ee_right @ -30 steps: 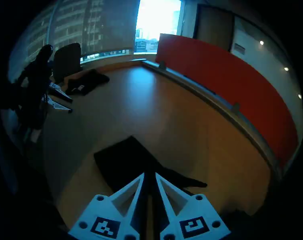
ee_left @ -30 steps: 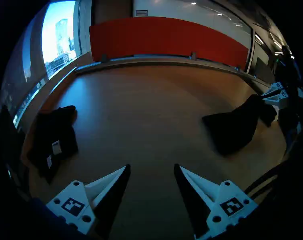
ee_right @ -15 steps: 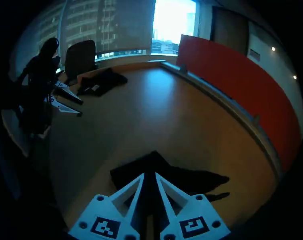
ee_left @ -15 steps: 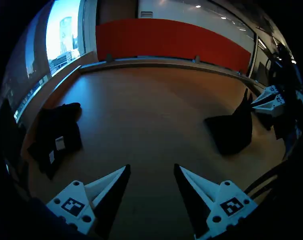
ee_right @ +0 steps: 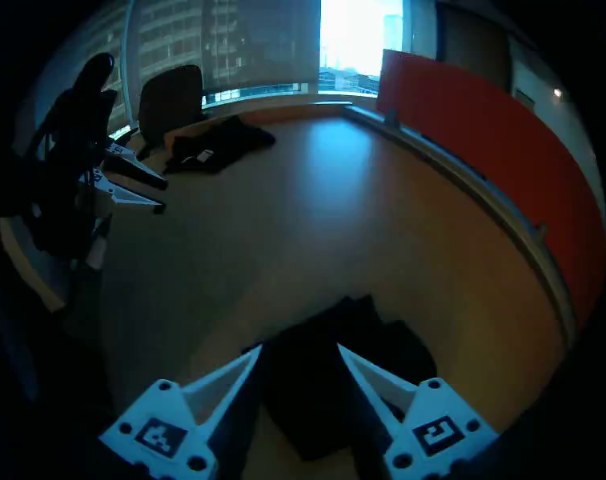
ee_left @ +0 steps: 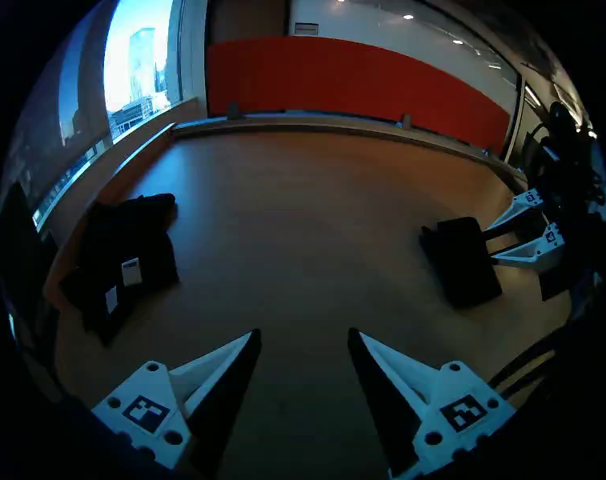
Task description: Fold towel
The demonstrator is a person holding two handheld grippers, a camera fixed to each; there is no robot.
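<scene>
**Desk:** What is on the far left?

**Me:** I have a pile of dark cloth (ee_left: 118,264) with white tags (ee_left: 130,272) on it. It lies by the window-side edge of the table (ee_left: 303,200). The window (ee_left: 138,68) runs along that edge, and a red partition (ee_left: 351,76) lines the far edge.

**Desk:** And the left tool?

**Me:** My left tool (ee_left: 303,332) hangs over bare wood toward the near edge. Its fingers are spread wide with nothing between them. In the right gripper view I see it off to the left, held by a person (ee_right: 62,184) who is too dark for me to make out. An office chair (ee_right: 170,100) stands behind, by the corner where the cloth pile lies.

**Desk:** Where is the towel?

**Me:** The black towel (ee_left: 463,260) lies flat on the table toward its right-hand edge. It is folded down to a small dark block and is well apart from the pile.

**Desk:** Right tool?

**Me:** My right tool (ee_left: 489,246) is just beside the towel's right side, pointing at it. From its own camera the two fingers stand wide apart, and the towel lies between and beneath them. Neither finger is pinching it. I cannot tell whether the tips touch the cloth.
</scene>
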